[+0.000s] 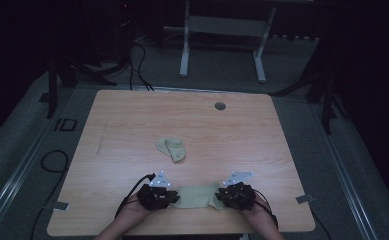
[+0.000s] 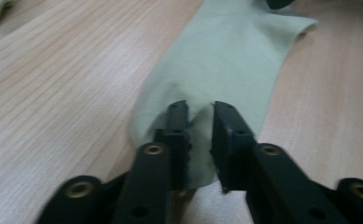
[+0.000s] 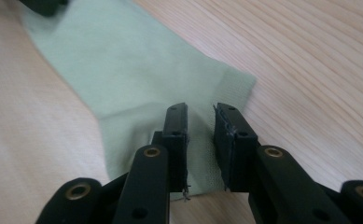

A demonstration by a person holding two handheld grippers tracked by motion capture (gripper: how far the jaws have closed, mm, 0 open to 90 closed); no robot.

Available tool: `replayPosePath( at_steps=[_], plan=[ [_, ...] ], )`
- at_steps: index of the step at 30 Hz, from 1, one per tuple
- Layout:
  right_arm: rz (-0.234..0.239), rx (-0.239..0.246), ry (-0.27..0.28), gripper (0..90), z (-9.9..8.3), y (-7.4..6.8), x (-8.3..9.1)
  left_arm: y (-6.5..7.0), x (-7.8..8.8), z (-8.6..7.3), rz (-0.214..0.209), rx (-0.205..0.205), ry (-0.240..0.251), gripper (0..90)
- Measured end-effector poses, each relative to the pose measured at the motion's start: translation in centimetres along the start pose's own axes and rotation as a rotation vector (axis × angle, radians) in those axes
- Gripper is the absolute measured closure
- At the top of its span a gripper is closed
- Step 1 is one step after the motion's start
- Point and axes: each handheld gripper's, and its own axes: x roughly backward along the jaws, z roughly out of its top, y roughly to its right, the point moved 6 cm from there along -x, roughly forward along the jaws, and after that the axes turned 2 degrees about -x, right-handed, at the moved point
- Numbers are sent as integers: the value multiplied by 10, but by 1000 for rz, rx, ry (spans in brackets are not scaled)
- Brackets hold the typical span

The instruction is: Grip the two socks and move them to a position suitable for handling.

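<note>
A pale green sock [image 1: 198, 195] lies flat along the near edge of the wooden counter [image 1: 132, 125], stretched between the person's 2 hands. The left gripper [image 1: 168, 196] has its jaws over the rounded toe end, and in the left gripper view a ridge of fabric stands between the 2 jaws — it looks pinched there, though a narrow gap remains. The right gripper [image 1: 223, 195] sits at the ribbed cuff end, with cloth rising between its jaws in the same way. Holding both ends at once seems meant to keep the sock taut and straight, perhaps for folding or for lifting it level. Farther up the counter, well apart from this one, a second sock [image 1: 172, 149] lies folded over on itself — possibly the finished mate.
</note>
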Motion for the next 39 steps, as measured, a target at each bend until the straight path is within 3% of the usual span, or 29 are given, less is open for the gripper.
replayPosePath(
  at_steps=[2,6,9,11,12,15,20,25,26,28,31,39],
  plan=[
    [14,18,13,721,4,-5,3,2,6,2,-19,9,30,683],
    [17,50,48,663,22,-10,11,0,27,6,12,21,95,557],
    [3,73,74,621,42,-9,15,-5,42,3,50,31,140,532],
    [2,83,81,607,53,-7,14,-8,46,1,62,38,145,523],
    [-4,85,85,602,60,-6,13,-13,51,-6,94,45,148,522],
    [-2,85,90,597,78,-1,6,-18,56,-14,106,65,161,511],
    [7,91,99,564,111,1,-11,-25,61,-26,123,92,174,465],
    [11,105,107,548,146,0,-31,-28,61,-29,149,92,167,464],
    [11,105,107,548,146,0,-31,-28,61,-29,149,92,167,464],
    [8,105,106,508,167,0,-48,-29,60,-31,151,96,165,464],
    [6,105,105,479,183,0,-67,-31,61,-32,157,98,167,464],
    [-26,71,49,465,200,6,-117,-33,63,-33,158,112,186,464]
  ],
)
